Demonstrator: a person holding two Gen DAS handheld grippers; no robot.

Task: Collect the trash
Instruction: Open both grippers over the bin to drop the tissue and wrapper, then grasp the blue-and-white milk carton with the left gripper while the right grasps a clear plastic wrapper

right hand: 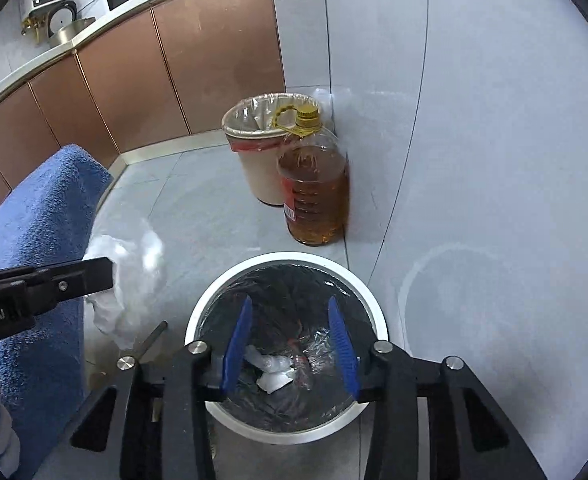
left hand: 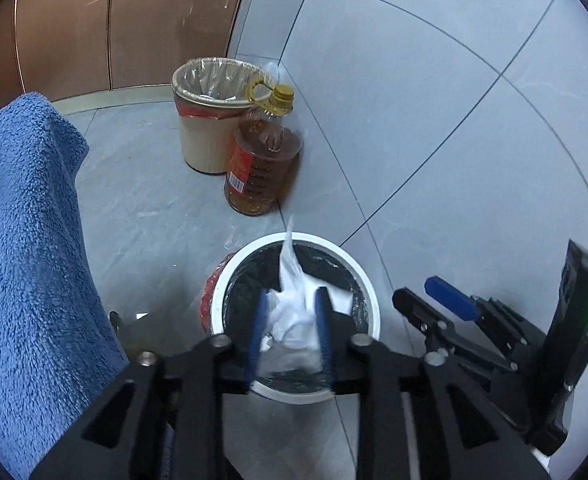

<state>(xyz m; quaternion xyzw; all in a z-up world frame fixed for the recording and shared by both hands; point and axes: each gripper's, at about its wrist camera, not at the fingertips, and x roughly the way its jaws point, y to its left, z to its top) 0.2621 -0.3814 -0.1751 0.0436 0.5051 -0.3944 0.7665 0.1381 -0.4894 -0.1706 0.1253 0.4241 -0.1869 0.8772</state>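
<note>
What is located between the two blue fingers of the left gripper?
Crumpled white plastic, above the white bin, sits between the left gripper fingers; the left wrist view shows it.

- the white wad of tissue [left hand: 294,312] is motion-blurred in both views, so can't tell if the left gripper's fingers [left hand: 322,320] actually press on it
- the blue towel [left hand: 26,248] runs off the frame at 9 o'clock, no idea what it's draped over
- the oil bottle [right hand: 314,196] covers the beige bin's [right hand: 254,168] lower right side
- stuff on the surface [right hand: 106,20] at 11 o'clock is too small to make out
- the red thing [left hand: 208,300] behind the white bin [left hand: 358,276] is mostly hidden
</note>
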